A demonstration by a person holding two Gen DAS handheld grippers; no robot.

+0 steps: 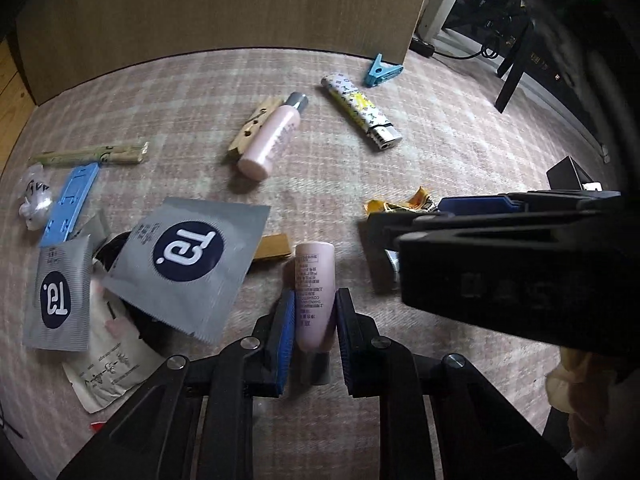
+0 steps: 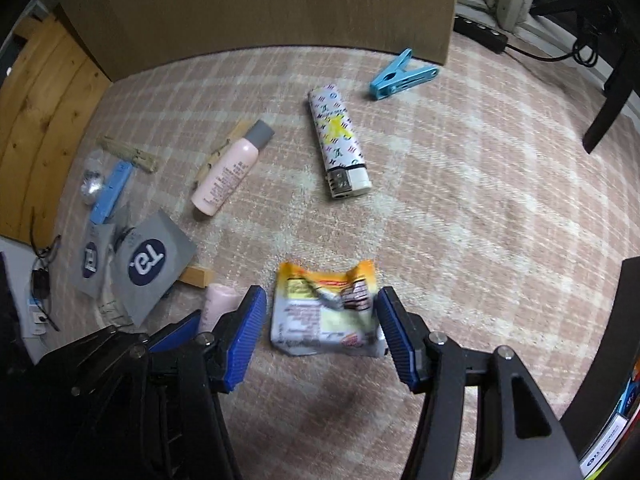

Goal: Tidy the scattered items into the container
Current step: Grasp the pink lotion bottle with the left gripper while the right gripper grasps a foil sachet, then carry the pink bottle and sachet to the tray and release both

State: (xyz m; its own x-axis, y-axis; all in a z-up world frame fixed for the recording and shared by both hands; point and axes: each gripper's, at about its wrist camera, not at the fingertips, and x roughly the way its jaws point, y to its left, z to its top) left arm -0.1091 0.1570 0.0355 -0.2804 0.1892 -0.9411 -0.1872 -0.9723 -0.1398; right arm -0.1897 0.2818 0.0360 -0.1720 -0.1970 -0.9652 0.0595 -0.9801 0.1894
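Pink-and-cream plaid carpet (image 2: 460, 184) carries the clutter, with a tall cardboard box (image 2: 280, 4) standing along its far edge. Closest to the box's right corner lies a blue plastic clothespin (image 2: 400, 75), and just nearer a patterned white lighter (image 2: 338, 144). Left of the lighter, a pink bottle with a grey cap (image 2: 230, 172) rests against a wooden clothespin (image 1: 253, 124). Toward the carpet's left edge sit 2 grey foil sachets (image 1: 188, 264) with dark round logos, a flat blue plastic strip (image 1: 70, 208), a pale green stick packet (image 1: 90, 155) and a crumpled clear wrapper (image 1: 34, 200). The left gripper (image 1: 315, 320) has its blue pads pressed on both sides of a second pink bottle (image 1: 316, 292), which lies between them with its flat bottom pointing away. The right gripper (image 2: 320, 332) is spread wide, its pads flanking a crumpled yellow-and-white snack wrapper (image 2: 326, 312) on the carpet, the right pad touching the wrapper's edge, the left pad just clear.
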